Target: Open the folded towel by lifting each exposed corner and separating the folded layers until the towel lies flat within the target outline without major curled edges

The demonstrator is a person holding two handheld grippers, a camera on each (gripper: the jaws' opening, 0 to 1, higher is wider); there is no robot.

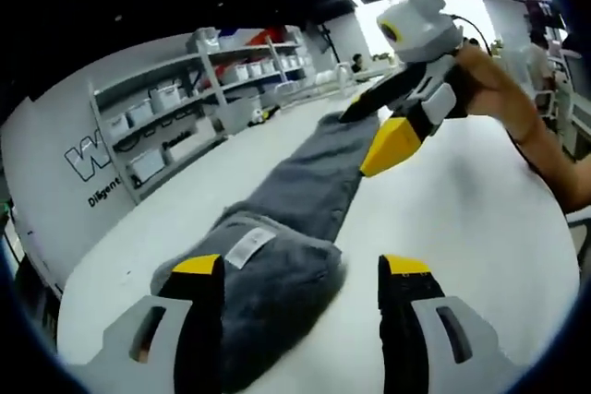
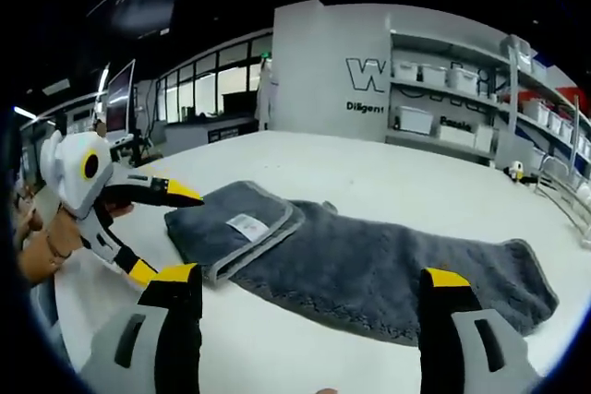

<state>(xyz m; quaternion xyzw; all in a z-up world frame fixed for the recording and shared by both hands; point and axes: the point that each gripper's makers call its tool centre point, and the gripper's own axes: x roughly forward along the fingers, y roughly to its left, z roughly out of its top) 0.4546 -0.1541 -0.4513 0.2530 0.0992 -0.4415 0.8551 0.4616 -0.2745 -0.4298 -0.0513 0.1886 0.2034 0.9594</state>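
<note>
- The long dark grey plush towel [image 2: 369, 265] lies stretched along the white table [image 2: 388, 182], most of it already a single layer. One end is doubled over into a thick flap with a small white care label [image 2: 247, 226] on top.
- The left gripper [image 1: 300, 269], black with yellow tips, hovers over that folded end with its jaws wide apart and nothing between them.
- The right gripper [image 2: 309, 279] hangs at the table's near edge beside the towel's middle, jaws equally spread and empty.
- No target outline can be made out on the table.
- Risk: a pinch taken too deep at the flap would likely catch both layers, dragging the whole towel instead of peeling the top one.
- Risk: the thick pile may slip from a shallow grip, letting the flap fall back curled.
- Risk: with nothing pinning the far end, pulling could skew the towel across the table.
</note>
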